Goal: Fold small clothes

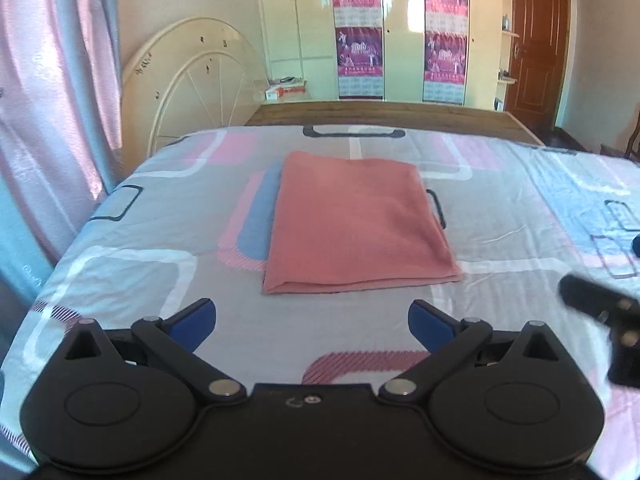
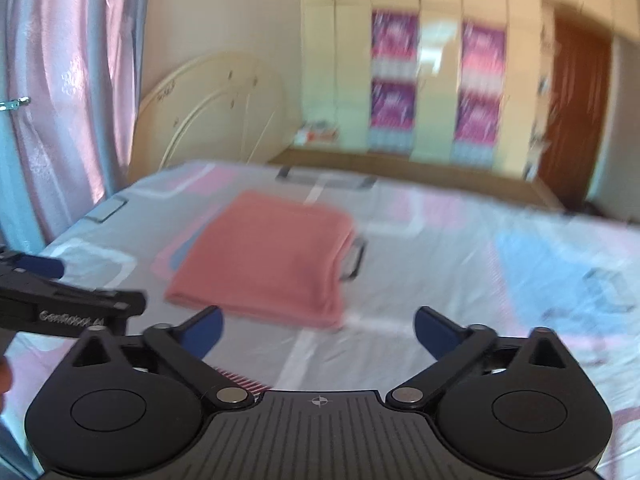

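A salmon-pink cloth (image 1: 360, 224) lies folded into a flat rectangle on the bed; it also shows in the blurred right wrist view (image 2: 268, 256). My left gripper (image 1: 312, 326) is open and empty, a little short of the cloth's near edge. My right gripper (image 2: 318, 334) is open and empty, off the cloth's near right corner. The right gripper's body shows at the right edge of the left wrist view (image 1: 604, 312). The left gripper's body shows at the left edge of the right wrist view (image 2: 60, 304).
The bed sheet (image 1: 500, 240) is grey with pink, blue and white rounded rectangles. A pink curtain (image 1: 52, 92) hangs at the left. A round cream tabletop (image 1: 192, 80) leans on the far wall. Wardrobes with posters (image 1: 360, 28) and a brown door (image 1: 536, 36) stand beyond the bed.
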A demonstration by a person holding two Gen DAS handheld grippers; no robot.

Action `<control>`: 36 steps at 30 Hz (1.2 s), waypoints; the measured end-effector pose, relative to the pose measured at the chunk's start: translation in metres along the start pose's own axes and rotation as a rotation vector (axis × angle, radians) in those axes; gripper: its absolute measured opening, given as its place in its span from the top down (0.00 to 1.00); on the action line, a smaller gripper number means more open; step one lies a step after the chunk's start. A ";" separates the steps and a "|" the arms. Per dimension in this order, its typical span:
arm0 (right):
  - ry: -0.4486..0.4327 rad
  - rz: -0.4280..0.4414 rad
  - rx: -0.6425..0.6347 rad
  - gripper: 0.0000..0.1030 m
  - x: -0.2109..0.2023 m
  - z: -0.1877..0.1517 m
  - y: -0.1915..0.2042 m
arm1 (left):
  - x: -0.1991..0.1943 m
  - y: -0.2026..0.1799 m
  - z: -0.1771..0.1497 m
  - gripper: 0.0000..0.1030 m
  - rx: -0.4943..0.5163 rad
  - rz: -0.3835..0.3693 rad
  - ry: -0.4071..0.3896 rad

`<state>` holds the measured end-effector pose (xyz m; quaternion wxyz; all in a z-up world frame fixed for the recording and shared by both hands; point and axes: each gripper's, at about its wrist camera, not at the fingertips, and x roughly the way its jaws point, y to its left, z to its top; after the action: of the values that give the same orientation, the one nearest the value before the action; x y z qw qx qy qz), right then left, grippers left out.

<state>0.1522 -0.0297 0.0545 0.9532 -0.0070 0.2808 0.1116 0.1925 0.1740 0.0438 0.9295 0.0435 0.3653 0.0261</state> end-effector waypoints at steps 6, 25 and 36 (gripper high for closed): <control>-0.106 -0.026 0.009 0.00 -0.063 -0.004 0.006 | -0.056 0.007 -0.017 0.01 -0.044 0.021 -0.023; -0.175 0.010 0.058 0.00 -0.140 -0.026 0.006 | -0.137 0.010 -0.042 0.01 -0.101 0.041 -0.082; -0.190 0.001 0.068 0.00 -0.148 -0.029 0.004 | -0.141 0.005 -0.044 0.01 -0.100 0.033 -0.092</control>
<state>0.0152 -0.0590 0.1097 0.9752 0.0363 0.1926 0.1026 0.0587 0.1706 0.1077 0.9457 0.0041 0.3198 0.0574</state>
